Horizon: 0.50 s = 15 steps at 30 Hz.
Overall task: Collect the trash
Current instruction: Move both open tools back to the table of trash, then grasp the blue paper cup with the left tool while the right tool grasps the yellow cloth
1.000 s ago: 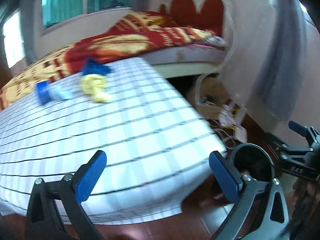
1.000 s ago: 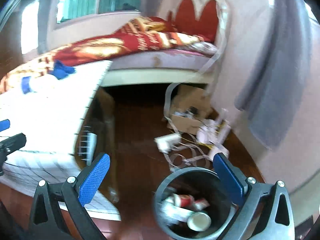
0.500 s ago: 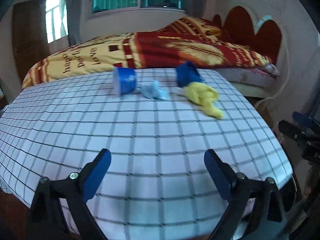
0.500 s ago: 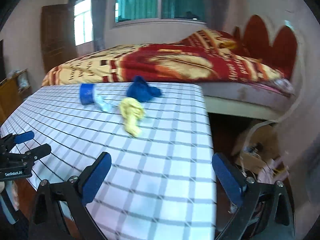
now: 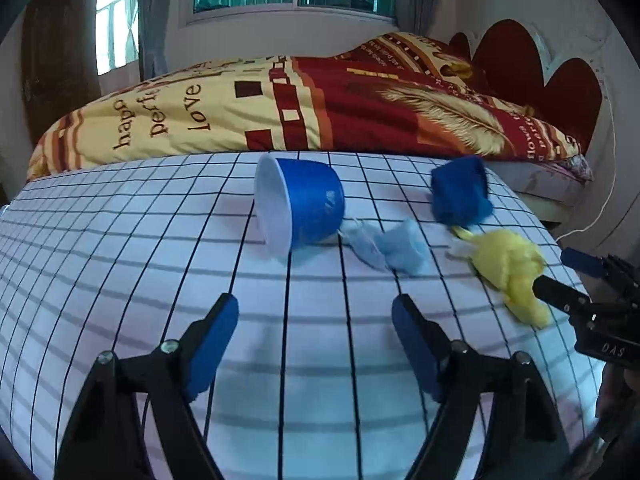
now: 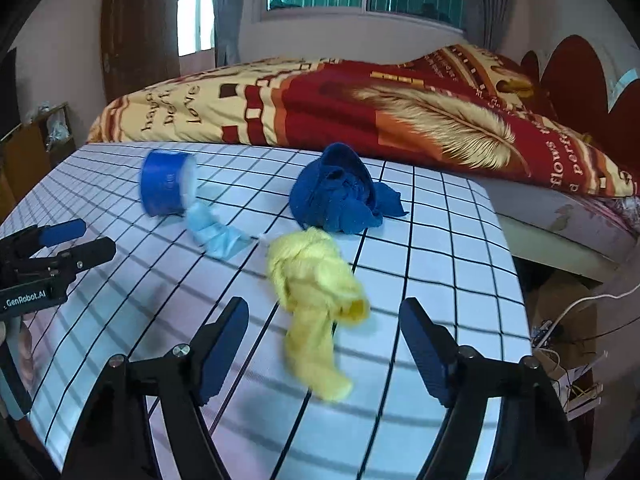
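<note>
A blue paper cup (image 5: 300, 204) lies on its side on the checked tablecloth (image 5: 120, 264); it also shows in the right wrist view (image 6: 168, 188). Beside it lie a pale blue crumpled wrapper (image 5: 396, 248) (image 6: 218, 234), a yellow crumpled cloth (image 5: 508, 276) (image 6: 316, 296) and a dark blue crumpled cloth (image 5: 460, 194) (image 6: 340, 192). My left gripper (image 5: 314, 344) is open and empty, a short way before the cup and wrapper. My right gripper (image 6: 324, 352) is open, its fingers on either side of the yellow cloth's near end.
A bed with a red and yellow blanket (image 5: 320, 108) runs behind the table. The table's right edge (image 6: 516, 280) drops to a floor with a cardboard box and cables (image 6: 568, 320). A dark door (image 6: 136, 36) stands at the back left.
Both grippers have swung from the bin and floor at the table's right end up over the table, then moved closer to the trash. Both stay open.
</note>
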Tool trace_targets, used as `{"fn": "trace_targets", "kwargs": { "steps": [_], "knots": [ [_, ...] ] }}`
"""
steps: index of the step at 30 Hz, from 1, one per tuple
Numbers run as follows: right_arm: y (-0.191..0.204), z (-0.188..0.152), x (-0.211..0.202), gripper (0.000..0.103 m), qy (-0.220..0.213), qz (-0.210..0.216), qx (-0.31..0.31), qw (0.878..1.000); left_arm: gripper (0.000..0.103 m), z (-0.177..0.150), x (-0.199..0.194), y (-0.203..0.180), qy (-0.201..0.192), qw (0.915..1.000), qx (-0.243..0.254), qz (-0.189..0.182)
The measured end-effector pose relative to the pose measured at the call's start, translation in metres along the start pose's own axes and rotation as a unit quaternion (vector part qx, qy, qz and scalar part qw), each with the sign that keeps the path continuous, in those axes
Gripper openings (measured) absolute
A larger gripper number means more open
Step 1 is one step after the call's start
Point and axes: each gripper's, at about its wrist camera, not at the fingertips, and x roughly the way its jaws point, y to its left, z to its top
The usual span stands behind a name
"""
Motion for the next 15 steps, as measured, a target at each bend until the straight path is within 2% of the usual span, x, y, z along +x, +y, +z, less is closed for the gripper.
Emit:
{"fn": "trace_targets", "kwargs": {
  "steps": [8,9,10,11,12,13,15],
  "knots": [
    [-0.001,0.011,0.04,0.069,0.023,0.013,-0.003,1.0,0.074,0.031,0.039,0.011,0.0,0.9999,-0.001,-0.016],
    [0.0,0.012,0.042,0.067,0.025,0.017,-0.005,1.0,0.07,0.034,0.042,0.012,0.001,0.9997,-0.003,-0.022],
    [0.001,0.012,0.043,0.06,0.028,0.022,-0.007,0.999,0.067,0.037,0.048,0.015,0.005,0.9993,-0.008,-0.037],
    [0.002,0.013,0.043,0.055,0.027,0.026,-0.008,0.999,0.054,0.037,0.053,0.018,0.01,0.9985,-0.015,-0.051],
    [0.003,0.012,0.043,0.052,0.029,0.03,-0.007,0.999,0.024,0.039,0.059,0.02,0.02,0.9972,-0.024,-0.069],
    [0.004,0.011,0.043,0.049,0.031,0.033,-0.006,0.999,0.013,0.037,0.063,0.022,0.032,0.9947,-0.033,-0.092],
    [0.005,0.011,0.041,0.045,0.03,0.03,-0.005,0.999,0.007,0.034,0.057,0.02,0.024,0.9958,-0.026,-0.084]
  ]
}}
